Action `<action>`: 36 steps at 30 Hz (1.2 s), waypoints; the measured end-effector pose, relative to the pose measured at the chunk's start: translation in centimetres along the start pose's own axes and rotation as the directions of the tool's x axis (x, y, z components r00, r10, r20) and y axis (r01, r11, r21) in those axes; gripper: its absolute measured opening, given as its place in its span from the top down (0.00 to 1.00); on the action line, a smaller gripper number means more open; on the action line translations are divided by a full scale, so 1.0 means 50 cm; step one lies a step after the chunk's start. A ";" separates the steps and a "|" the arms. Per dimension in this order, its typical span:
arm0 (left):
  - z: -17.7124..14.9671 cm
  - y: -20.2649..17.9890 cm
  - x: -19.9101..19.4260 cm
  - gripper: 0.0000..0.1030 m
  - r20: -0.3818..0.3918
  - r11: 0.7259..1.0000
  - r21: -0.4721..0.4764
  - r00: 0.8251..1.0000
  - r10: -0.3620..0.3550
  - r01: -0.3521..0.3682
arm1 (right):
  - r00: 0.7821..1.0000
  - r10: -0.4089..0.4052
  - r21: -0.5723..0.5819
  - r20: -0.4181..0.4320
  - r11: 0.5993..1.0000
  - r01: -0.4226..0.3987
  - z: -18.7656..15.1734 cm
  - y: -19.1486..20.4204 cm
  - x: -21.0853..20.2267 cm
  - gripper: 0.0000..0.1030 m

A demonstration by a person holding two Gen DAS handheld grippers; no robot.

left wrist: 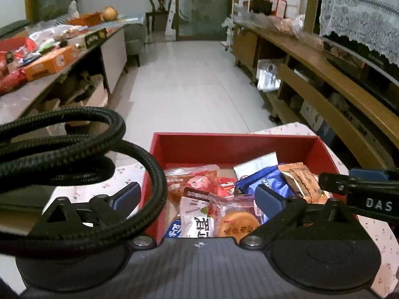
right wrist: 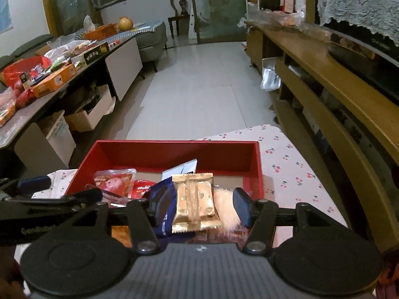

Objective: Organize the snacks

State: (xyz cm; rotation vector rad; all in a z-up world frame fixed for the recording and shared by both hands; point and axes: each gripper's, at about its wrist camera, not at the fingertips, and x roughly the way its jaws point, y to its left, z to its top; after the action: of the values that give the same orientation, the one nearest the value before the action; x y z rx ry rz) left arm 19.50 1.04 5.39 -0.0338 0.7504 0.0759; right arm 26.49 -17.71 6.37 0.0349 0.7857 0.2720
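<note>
Red box [right wrist: 258, 164] of snacks beneath both claws

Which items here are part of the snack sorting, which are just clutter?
In play: red box; gold wafer packet between the open right tool; blue packet; round pastry; left tool.

Lying about: orange carton, chair, lace cloth, black cable.

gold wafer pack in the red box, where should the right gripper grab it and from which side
Take the gold wafer pack across its two long edges near the middle, coming down from above. It lies flat on top of the other snacks in the red box, lengthwise between the open right gripper fingers, so both edges are free. The crimped ends are thin and would probably slip.
</note>
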 end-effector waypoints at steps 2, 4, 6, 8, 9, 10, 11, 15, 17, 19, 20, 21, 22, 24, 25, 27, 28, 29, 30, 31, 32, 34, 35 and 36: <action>-0.005 0.000 -0.024 0.01 0.030 1.000 0.000 1.000 0.007 -0.007 | 1.000 0.007 0.010 0.018 1.000 -0.007 -0.004 -0.001 -0.024 0.27; -0.009 -0.003 -0.057 0.00 0.080 1.000 0.007 0.997 0.016 -0.016 | 0.999 0.026 0.021 0.037 0.999 -0.027 -0.011 0.000 -0.054 0.27; -0.016 -0.008 -0.097 0.00 0.137 0.999 0.016 0.990 0.030 -0.032 | 0.997 0.036 0.021 0.064 0.999 -0.038 -0.021 0.005 -0.086 0.27; -0.029 -0.017 -0.141 0.00 0.192 0.999 0.024 0.981 0.035 -0.040 | 0.995 0.036 0.027 0.089 0.999 -0.039 -0.036 0.010 -0.123 0.27; -0.039 -0.021 -0.163 0.00 0.221 0.998 0.024 0.974 0.045 -0.052 | 0.994 0.040 0.036 0.099 0.998 -0.043 -0.045 0.010 -0.140 0.27; -0.049 -0.022 -0.178 0.00 0.234 0.998 0.020 0.970 0.059 -0.066 | 0.993 0.044 0.043 0.110 0.998 -0.049 -0.053 0.010 -0.156 0.27; -0.057 -0.023 -0.186 0.00 0.242 0.997 0.011 0.968 0.067 -0.072 | 0.992 0.045 0.049 0.118 0.998 -0.051 -0.062 0.009 -0.172 0.27; -0.085 -0.014 -0.182 0.00 0.206 1.000 -0.023 0.979 0.013 -0.008 | 0.993 0.024 0.074 0.115 0.997 -0.033 -0.105 0.005 -0.211 0.27; -0.099 -0.011 -0.173 0.00 0.159 0.999 -0.033 0.987 -0.019 0.024 | 0.996 0.025 0.078 0.085 0.996 -0.032 -0.132 0.008 -0.217 0.27; -0.118 -0.012 -0.171 0.00 0.133 0.999 -0.031 0.991 -0.017 0.021 | 0.998 0.021 0.070 0.052 0.997 -0.025 -0.158 0.011 -0.218 0.27; -0.127 -0.014 -0.172 0.00 0.126 0.999 -0.031 0.992 -0.007 0.011 | 0.999 0.019 0.070 0.038 0.997 -0.022 -0.169 0.012 -0.217 0.27; -0.137 -0.016 -0.173 0.00 0.119 1.000 -0.031 0.993 0.002 0.002 | 1.000 0.017 0.071 0.026 0.997 -0.018 -0.179 0.013 -0.217 0.27; -0.150 -0.019 -0.175 0.00 0.109 1.000 -0.029 0.994 0.005 -0.001 | 1.000 0.014 0.071 0.012 0.997 -0.014 -0.190 0.014 -0.218 0.27; -0.169 -0.024 -0.177 0.00 0.084 1.000 -0.007 0.996 -0.017 0.018 | 1.000 0.007 0.074 -0.007 0.997 -0.007 -0.209 0.013 -0.220 0.27; -0.179 -0.025 -0.176 0.00 0.063 0.999 0.000 0.998 -0.032 0.032 | 1.000 0.006 0.078 -0.016 0.997 -0.005 -0.217 0.012 -0.222 0.27; -0.198 -0.023 -0.175 0.00 0.023 0.998 -0.001 0.998 -0.057 0.057 | 1.000 0.006 0.090 -0.025 0.996 -0.004 -0.234 0.008 -0.229 0.27; -0.207 -0.023 -0.173 0.00 0.003 0.997 -0.003 0.997 -0.072 0.072 | 0.999 0.005 0.093 -0.033 0.996 -0.002 -0.244 0.008 -0.233 0.27; -0.213 -0.023 -0.172 0.00 -0.013 0.997 -0.005 0.996 -0.083 0.083 | 0.999 0.003 0.094 -0.039 0.996 0.001 -0.251 0.009 -0.235 0.27; -0.219 -0.022 -0.170 0.00 -0.029 0.995 -0.011 0.995 -0.096 0.096 | 0.999 -0.001 0.091 -0.047 0.996 0.005 -0.258 0.010 -0.237 0.27; -0.223 -0.020 -0.170 0.00 -0.043 0.994 -0.019 0.993 -0.113 0.112 | 0.998 -0.003 0.087 -0.057 0.996 0.008 -0.266 0.011 -0.238 0.27; -0.227 -0.019 -0.170 0.00 -0.051 0.992 -0.027 0.991 -0.123 0.122 | 0.998 -0.004 0.084 -0.067 0.996 0.010 -0.276 0.013 -0.239 0.27; -0.237 -0.019 -0.173 0.00 -0.059 0.991 -0.031 0.989 -0.133 0.131 | 0.997 -0.012 0.078 -0.081 0.997 0.018 -0.289 0.016 -0.240 0.27; -0.238 -0.019 -0.173 0.00 -0.066 0.991 -0.029 0.989 -0.135 0.133 | 0.996 -0.017 0.074 -0.084 0.997 0.023 -0.294 0.016 -0.241 0.27; -0.241 -0.022 -0.173 0.00 -0.073 0.990 -0.027 0.988 -0.138 0.136 | 0.996 -0.019 0.073 -0.088 0.997 0.026 -0.297 0.016 -0.242 0.27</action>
State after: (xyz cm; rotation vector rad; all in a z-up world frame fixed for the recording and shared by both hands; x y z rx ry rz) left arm 5.10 -1.23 2.50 -0.1100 0.8201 -0.0484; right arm 7.72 -21.03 4.33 0.0844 0.8820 0.2240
